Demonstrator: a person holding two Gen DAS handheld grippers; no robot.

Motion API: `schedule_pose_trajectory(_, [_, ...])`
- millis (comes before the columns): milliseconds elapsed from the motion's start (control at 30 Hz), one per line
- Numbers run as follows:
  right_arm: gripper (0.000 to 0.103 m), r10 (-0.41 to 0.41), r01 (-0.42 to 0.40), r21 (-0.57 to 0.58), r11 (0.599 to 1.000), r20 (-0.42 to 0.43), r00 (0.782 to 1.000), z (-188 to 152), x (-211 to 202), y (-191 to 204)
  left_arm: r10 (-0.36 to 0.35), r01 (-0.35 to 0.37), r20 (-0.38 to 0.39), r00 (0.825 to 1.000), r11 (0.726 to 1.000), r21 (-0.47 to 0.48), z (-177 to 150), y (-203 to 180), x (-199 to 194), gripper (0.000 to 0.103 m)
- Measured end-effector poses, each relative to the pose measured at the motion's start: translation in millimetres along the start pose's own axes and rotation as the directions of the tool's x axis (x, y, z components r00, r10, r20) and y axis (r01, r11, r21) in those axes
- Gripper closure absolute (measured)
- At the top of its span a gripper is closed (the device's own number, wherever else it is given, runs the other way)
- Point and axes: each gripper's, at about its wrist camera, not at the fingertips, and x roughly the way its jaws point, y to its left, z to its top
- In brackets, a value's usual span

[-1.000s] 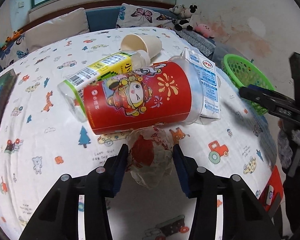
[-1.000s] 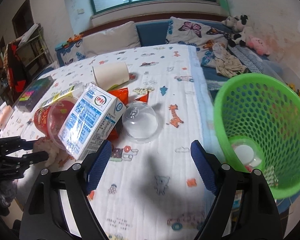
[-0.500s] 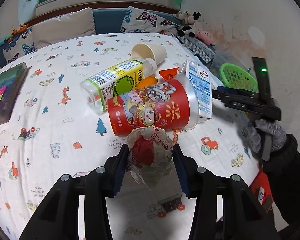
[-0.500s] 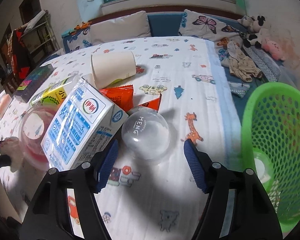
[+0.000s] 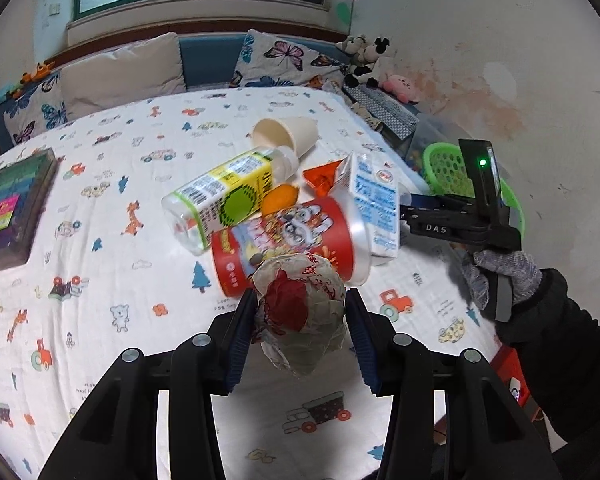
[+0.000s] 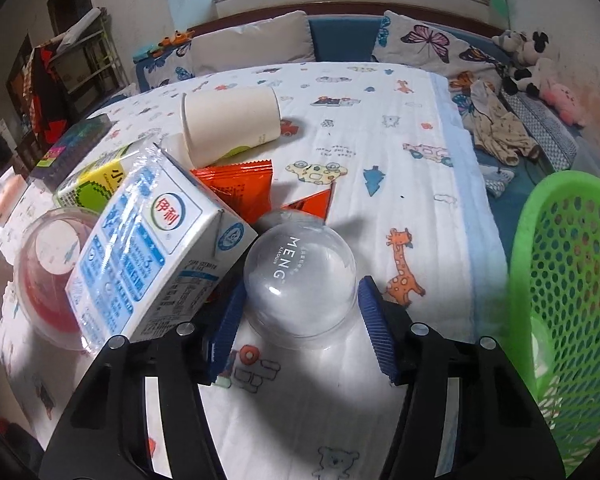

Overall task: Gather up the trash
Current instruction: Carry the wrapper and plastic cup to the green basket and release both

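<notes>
Cartoon-print bedsheet (image 6: 380,128) bears trash; possibly a window seat behind.

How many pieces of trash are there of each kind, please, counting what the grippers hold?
Cups: 2 (paper cup, red cup)
Bottle: 1
Milk carton: 1
Orange wrappers: 2
Clear dome lid: 1
Crumpled wrapper: 1
Total: 8
</notes>
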Motion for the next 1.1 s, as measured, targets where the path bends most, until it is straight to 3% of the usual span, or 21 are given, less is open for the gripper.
schedule_pose_trajectory(433, [0.045, -0.025, 0.019, 0.072, 0.997, 0.085, 0.996, -10.8, -57.5, -18.2, -0.071, 0.067, 0.045, 0.996, 0.993, 0.095, 41.1, -41.4, 7.6, 0.059])
schedule_pose_trajectory(667, [0.045, -0.114, 0.095, 0.149, 0.984, 0.123, 0.986, -17.3, -94.7, -56.5, -0.132, 0.125, 0.035, 0.991, 0.980, 0.153, 72.1, -78.7, 33.3, 0.059])
schedule_pose_trajectory(1100, [0.044, -0.281, 0.246, 0.308, 0.919, 0.076, 0.957, -47.9, -124.7, -139.3, -0.202, 0.201, -0.021, 0.979, 0.945, 0.259, 114.7, -156.7, 81.0, 0.059])
